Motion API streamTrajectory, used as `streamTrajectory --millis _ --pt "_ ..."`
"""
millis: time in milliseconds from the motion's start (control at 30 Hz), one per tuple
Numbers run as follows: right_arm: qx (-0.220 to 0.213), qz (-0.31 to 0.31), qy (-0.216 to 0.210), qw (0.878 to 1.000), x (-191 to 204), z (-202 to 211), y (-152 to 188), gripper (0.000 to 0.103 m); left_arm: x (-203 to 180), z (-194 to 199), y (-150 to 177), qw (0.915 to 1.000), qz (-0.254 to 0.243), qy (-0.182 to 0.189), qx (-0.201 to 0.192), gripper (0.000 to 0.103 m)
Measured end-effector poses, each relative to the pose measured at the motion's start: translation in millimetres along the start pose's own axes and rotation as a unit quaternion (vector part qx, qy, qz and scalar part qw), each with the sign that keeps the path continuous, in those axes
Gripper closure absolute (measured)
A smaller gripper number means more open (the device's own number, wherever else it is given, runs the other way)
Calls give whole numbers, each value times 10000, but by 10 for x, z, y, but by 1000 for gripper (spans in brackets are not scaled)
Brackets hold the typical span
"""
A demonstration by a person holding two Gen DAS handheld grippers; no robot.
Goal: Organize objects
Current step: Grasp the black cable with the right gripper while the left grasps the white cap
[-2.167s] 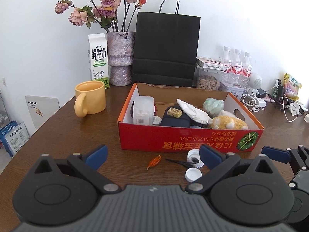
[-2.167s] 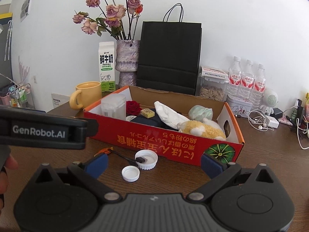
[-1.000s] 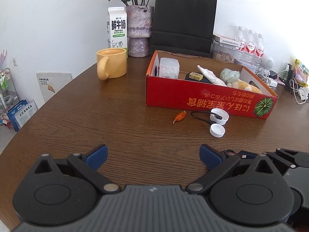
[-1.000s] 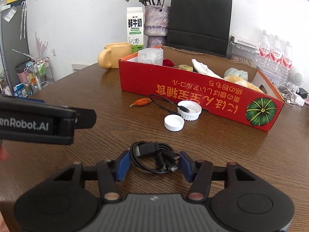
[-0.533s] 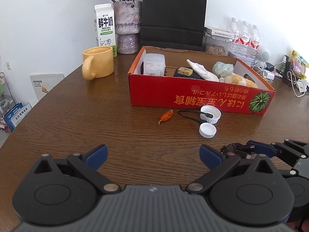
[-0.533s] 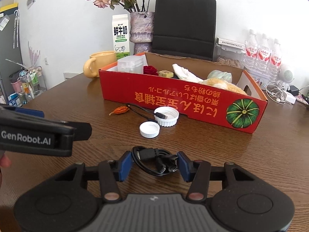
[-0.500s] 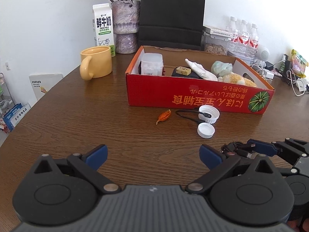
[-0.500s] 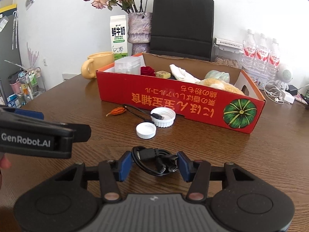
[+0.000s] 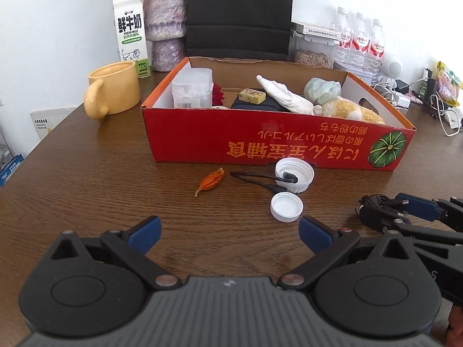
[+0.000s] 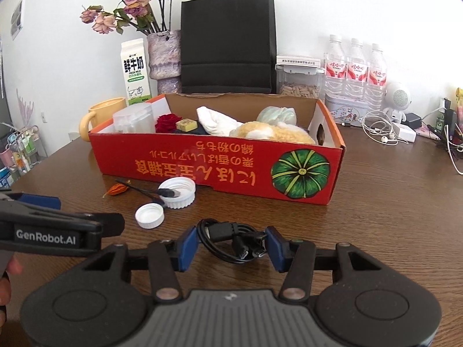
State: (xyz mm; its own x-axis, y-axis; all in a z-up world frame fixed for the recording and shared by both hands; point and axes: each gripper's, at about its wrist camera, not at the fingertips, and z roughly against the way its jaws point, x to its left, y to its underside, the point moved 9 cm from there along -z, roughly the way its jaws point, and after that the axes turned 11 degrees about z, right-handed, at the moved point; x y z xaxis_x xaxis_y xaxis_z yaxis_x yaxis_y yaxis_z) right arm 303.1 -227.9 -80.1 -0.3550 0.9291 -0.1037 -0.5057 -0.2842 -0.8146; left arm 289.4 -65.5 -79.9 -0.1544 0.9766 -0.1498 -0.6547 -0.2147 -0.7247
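Note:
My right gripper (image 10: 233, 245) is shut on a coiled black cable bundle (image 10: 231, 241), held just above the table in front of the red cardboard box (image 10: 220, 164). In the left wrist view the same cable bundle (image 9: 379, 212) shows at the right edge between the right gripper's blue pads. My left gripper (image 9: 228, 232) stands open with nothing between its fingers, short of the small white cap (image 9: 286, 206). A larger white lid (image 9: 294, 175), a thin black cable (image 9: 254, 177) and an orange dried petal (image 9: 209, 183) lie before the box (image 9: 275, 150).
The box holds a clear container (image 9: 191, 88), a white cloth, a yellow plush toy (image 9: 344, 110) and other items. Behind stand a yellow mug (image 9: 111, 92), milk carton (image 9: 131, 33), vase, black paper bag (image 10: 228, 43) and water bottles (image 10: 356, 69). Earphones and chargers lie at the right.
Both grippers have moved closer to the red box, which now looks larger. The right gripper still holds the cable bundle; the left stays open.

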Motion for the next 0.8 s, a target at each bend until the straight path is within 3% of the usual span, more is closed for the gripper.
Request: streamTrajectory --millis 600,700,800 --pt "-125 -300 181 9993 -172 26 -8 53 -272 -350 -5 9998 -100 -3 158 0" --pt "-117 -296 183 9993 -175 19 -7 53 -304 -369 -11 9998 -134 1 137 7" --pt "-105 -293 187 9993 -173 12 -2 53 -353 -335 -22 9998 -202 73 48 26"
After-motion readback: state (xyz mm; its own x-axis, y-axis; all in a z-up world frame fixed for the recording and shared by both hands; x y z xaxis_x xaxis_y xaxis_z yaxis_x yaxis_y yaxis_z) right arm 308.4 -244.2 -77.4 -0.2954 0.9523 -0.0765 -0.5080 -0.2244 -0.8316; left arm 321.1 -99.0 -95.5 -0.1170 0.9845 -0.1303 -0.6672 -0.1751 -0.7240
